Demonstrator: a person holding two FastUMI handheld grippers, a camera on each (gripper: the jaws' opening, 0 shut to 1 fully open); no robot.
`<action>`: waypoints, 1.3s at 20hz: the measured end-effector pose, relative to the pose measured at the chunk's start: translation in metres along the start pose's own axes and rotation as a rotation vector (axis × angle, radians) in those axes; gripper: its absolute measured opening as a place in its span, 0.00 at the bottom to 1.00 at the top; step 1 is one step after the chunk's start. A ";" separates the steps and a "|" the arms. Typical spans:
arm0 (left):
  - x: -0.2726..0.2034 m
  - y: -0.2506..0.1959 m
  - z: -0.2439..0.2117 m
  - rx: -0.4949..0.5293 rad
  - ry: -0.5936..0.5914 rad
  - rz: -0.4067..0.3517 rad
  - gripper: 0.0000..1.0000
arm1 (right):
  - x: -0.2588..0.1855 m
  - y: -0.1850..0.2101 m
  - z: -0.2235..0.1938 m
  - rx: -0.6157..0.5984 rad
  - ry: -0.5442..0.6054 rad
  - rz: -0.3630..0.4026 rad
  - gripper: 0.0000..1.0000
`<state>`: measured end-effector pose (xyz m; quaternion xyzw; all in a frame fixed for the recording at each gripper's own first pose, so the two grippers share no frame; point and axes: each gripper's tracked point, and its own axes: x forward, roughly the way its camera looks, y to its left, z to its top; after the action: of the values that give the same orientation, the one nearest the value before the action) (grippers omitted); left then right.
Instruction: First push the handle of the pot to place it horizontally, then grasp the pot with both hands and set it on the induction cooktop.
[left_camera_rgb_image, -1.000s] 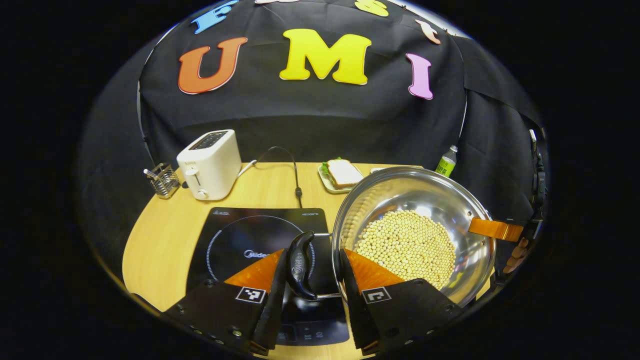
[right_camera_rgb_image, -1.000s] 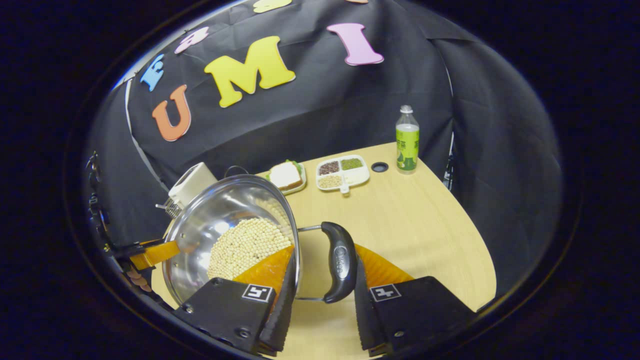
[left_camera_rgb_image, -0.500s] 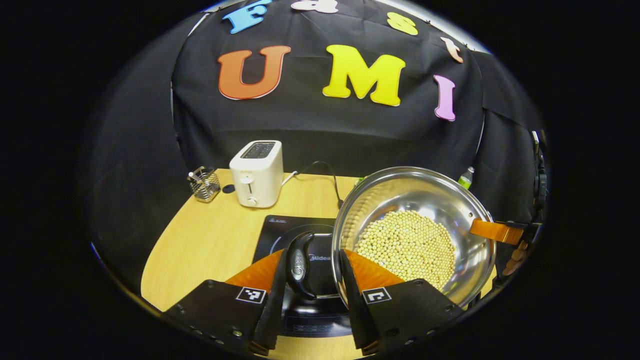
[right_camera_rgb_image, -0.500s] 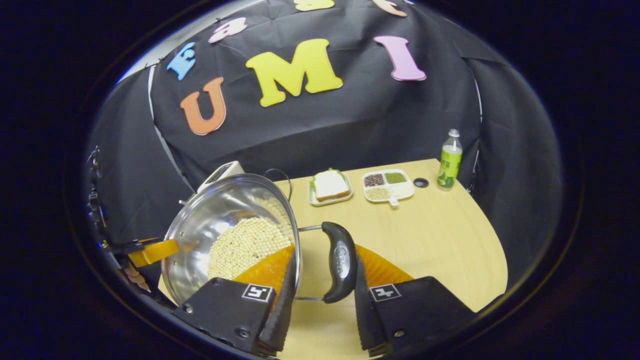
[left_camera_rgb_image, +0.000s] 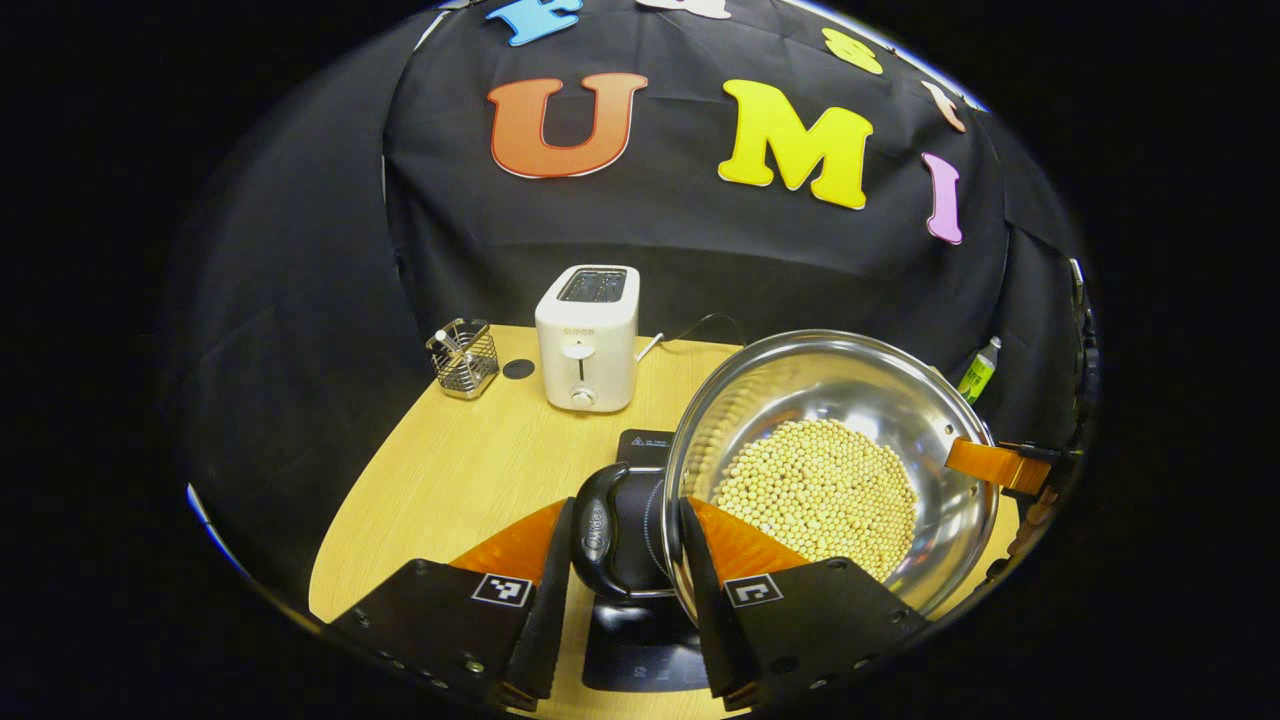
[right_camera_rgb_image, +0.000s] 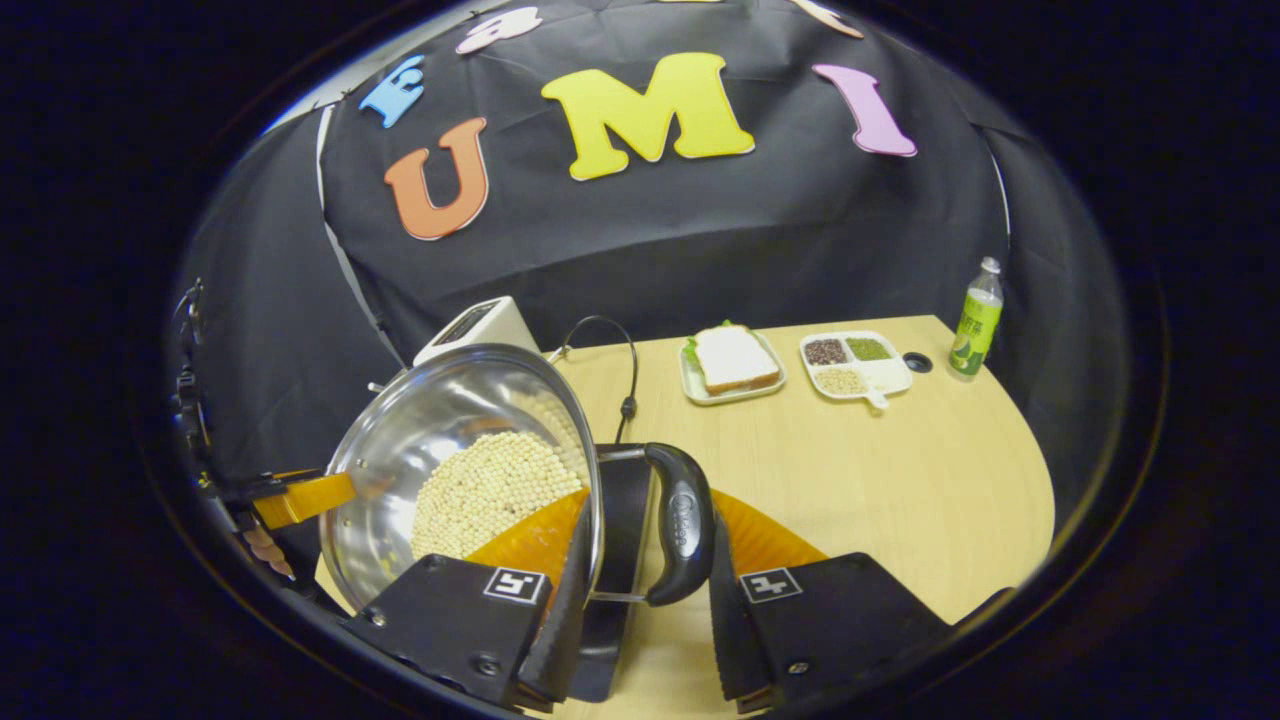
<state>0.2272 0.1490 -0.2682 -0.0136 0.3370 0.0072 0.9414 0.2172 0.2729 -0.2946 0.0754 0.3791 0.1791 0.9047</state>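
Note:
The steel pot (left_camera_rgb_image: 830, 400), filled with pale beans (left_camera_rgb_image: 815, 495), hangs just above the black induction cooktop (left_camera_rgb_image: 640, 650). My left gripper (left_camera_rgb_image: 625, 510) is shut on the pot's black left handle (left_camera_rgb_image: 598, 535), one finger outside the grip and one inside the rim. In the right gripper view the pot (right_camera_rgb_image: 440, 420) lies to the left, and my right gripper (right_camera_rgb_image: 650, 505) is shut on the black right handle (right_camera_rgb_image: 682, 525) the same way. The cooktop (right_camera_rgb_image: 622, 490) shows dark under that handle. Each view catches the other gripper's orange finger (left_camera_rgb_image: 985, 462) (right_camera_rgb_image: 300, 500) at the far rim.
On the wooden table (left_camera_rgb_image: 450, 480), a white toaster (left_camera_rgb_image: 587, 335) and a wire basket (left_camera_rgb_image: 463, 357) stand at the back left. Its cable (right_camera_rgb_image: 615, 360) runs toward the cooktop. A sandwich plate (right_camera_rgb_image: 732, 362), a divided tray (right_camera_rgb_image: 855, 362) and a green bottle (right_camera_rgb_image: 975, 320) sit back right.
Both grippers have carried the pot leftward over the cooktop. The cooktop, earlier open to the pot's left, now lies beneath it and has come into the right gripper view.

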 end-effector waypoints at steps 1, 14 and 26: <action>0.010 0.004 -0.003 -0.001 0.013 0.000 0.55 | 0.009 0.002 -0.004 0.003 0.007 -0.002 0.56; 0.057 0.022 -0.019 0.011 0.037 0.046 0.55 | 0.063 0.005 -0.029 0.033 0.034 -0.004 0.57; 0.058 0.028 -0.013 0.021 -0.046 0.065 0.62 | 0.057 0.004 -0.018 -0.012 -0.093 0.025 0.70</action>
<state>0.2632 0.1769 -0.3162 0.0075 0.3155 0.0344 0.9483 0.2405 0.2986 -0.3439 0.0830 0.3345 0.1891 0.9195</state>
